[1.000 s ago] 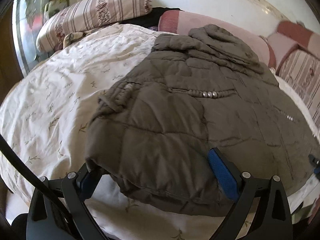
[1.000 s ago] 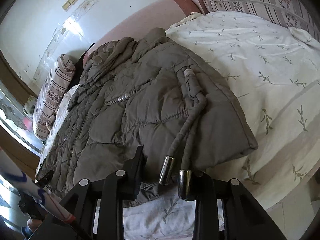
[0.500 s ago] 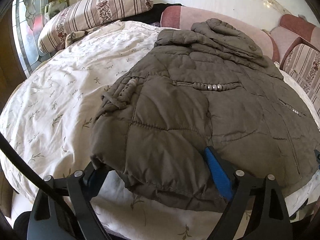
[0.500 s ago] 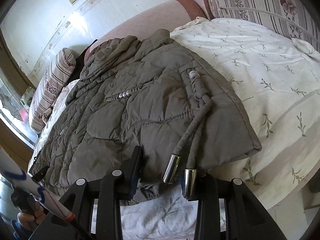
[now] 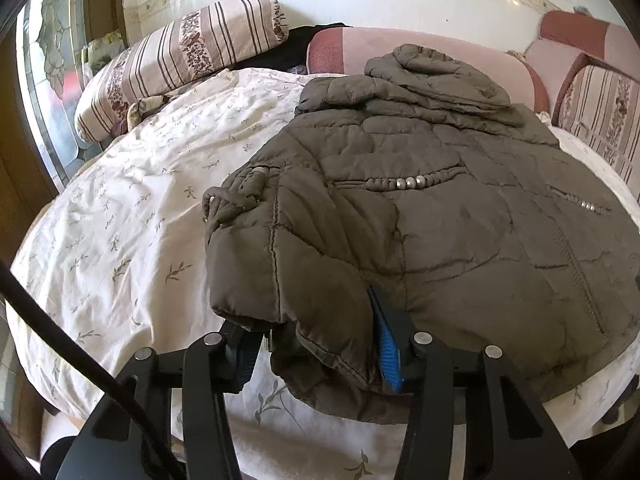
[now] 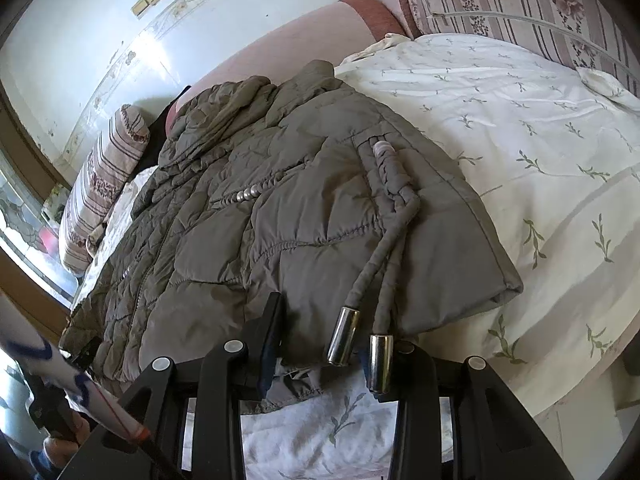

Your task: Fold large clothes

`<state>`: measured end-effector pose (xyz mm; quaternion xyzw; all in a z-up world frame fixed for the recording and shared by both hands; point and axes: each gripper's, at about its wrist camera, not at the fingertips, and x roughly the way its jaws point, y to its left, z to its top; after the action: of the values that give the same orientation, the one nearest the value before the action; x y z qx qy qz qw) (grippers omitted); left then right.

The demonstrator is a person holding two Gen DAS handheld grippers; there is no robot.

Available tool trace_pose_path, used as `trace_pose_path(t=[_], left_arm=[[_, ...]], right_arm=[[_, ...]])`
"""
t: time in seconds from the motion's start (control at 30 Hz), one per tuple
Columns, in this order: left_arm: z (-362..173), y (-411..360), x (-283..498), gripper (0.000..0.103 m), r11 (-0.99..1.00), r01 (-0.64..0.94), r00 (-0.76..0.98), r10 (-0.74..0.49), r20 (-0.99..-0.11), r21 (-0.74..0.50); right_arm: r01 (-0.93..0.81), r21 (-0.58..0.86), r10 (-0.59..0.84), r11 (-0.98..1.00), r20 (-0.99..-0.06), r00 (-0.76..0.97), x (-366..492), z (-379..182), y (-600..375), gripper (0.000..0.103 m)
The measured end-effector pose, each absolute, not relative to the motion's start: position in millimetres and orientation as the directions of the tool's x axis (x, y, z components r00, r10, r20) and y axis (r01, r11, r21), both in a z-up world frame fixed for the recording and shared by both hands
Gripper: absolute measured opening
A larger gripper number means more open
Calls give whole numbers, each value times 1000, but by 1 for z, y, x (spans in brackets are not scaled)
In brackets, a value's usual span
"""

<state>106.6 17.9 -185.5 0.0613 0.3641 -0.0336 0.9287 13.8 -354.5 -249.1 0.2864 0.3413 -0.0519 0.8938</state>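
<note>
Olive quilted jacket (image 5: 420, 216) lies flat on the bed (image 5: 120, 220), hem at the near edge, hood up by the pink headboard (image 5: 432, 50). Floral sheet bare on both sides of it.

Left gripper (image 5: 316, 350) at the hem's left corner: fingers closing, bunched hem fabric between them; blue pad (image 5: 387, 350) pressed into the cloth, other finger mostly hidden under the fold, so grip looks on but can't fully confirm.

Right gripper (image 6: 328, 346) at the hem's other corner: fingers partway apart, hem edge between them. Left finger (image 6: 270, 340) lies against the fabric; right finger is hidden behind the cords, so can't tell if it clamps. Two drawcords with metal tips (image 6: 342, 336) trail off the hem across the right finger.

Striped bolster (image 5: 176, 60) at the far left corner of the bed.
</note>
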Motion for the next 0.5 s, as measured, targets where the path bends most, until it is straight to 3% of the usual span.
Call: trace_pose_path(t=[0.5], left_arm=[[-189,13,109,54,985,108,731,13,-682,134]], right_arm=[[289,430,82,855,-664,743,16,-247,-349,41]])
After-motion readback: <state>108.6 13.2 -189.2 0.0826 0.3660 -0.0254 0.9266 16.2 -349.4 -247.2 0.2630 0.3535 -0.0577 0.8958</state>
